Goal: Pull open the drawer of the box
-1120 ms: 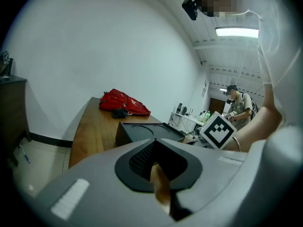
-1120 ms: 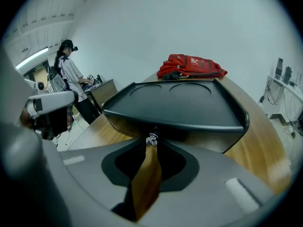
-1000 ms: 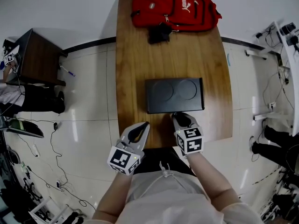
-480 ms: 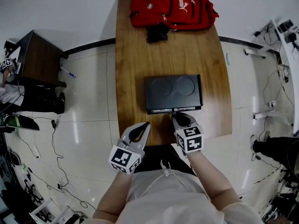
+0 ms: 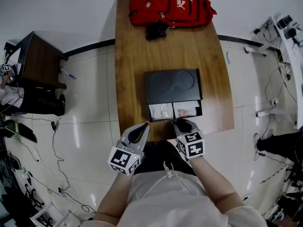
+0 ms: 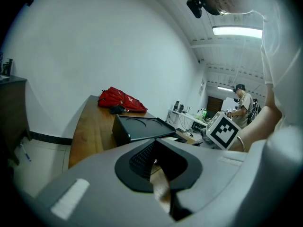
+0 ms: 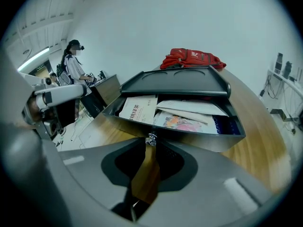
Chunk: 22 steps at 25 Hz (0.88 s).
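A black box [image 5: 173,86] lies on the wooden table [image 5: 130,70]; its lid carries two round recesses. Its drawer [image 5: 175,111] stands pulled out toward me, with booklets and papers lying inside. My right gripper [image 5: 178,122] is shut on the drawer's small metal knob [image 7: 151,139], at the middle of the drawer front [image 7: 199,138]. My left gripper [image 5: 142,128] hovers shut and empty at the table's front edge, left of the drawer. The left gripper view shows the box [image 6: 137,126] from the side, beyond the left gripper [image 6: 156,167].
A red backpack [image 5: 170,6] and a small black item [image 5: 156,30] lie at the table's far end. A dark side table [image 5: 40,60] stands on the floor to the left. Cables trail across the floor. A person [image 7: 75,72] stands in the background.
The drawer has slid out of the box toward me, with the right gripper shut on its knob. The papers inside have come into view. The left gripper has barely moved.
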{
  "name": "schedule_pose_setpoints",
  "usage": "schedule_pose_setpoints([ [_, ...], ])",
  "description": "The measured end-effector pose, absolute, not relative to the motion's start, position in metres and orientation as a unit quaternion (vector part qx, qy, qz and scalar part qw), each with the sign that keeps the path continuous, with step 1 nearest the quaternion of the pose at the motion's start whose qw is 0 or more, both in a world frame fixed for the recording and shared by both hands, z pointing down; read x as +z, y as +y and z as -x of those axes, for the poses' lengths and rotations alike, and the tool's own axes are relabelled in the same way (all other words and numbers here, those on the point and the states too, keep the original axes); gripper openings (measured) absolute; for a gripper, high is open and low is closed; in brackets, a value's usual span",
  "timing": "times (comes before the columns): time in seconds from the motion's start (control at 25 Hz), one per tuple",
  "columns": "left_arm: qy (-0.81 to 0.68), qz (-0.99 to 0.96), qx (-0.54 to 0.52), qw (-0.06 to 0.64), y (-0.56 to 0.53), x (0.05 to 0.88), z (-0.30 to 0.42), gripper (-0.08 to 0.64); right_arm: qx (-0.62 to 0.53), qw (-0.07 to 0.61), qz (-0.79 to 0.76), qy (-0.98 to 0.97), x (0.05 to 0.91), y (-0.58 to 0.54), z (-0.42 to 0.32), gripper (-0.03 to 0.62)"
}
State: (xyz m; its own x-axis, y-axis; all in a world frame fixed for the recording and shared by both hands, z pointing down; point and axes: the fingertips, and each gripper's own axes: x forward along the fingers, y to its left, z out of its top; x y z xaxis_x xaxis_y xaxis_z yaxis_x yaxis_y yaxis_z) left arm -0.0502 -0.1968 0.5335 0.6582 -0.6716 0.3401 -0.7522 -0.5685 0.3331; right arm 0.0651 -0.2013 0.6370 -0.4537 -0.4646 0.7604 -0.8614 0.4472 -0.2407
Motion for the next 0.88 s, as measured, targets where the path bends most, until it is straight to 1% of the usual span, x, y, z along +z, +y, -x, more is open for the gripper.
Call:
schedule_pose_setpoints([
  [0.48,-0.407,-0.881,0.082,0.229,-0.168,0.530,0.047,0.002,0.328,0.323,-0.411,-0.787,0.641,-0.155,-0.067,0.075],
  [0.8,-0.411,-0.878,0.069,0.235,-0.163,0.530,0.045,0.002,0.312,0.330,-0.410,-0.791,0.639,-0.154,-0.068,0.078],
  [0.88,-0.413,-0.878,0.067,0.233,-0.164,0.528,0.046,0.002,0.313,0.322,-0.412,-0.793,0.633,-0.153,-0.068,0.084],
])
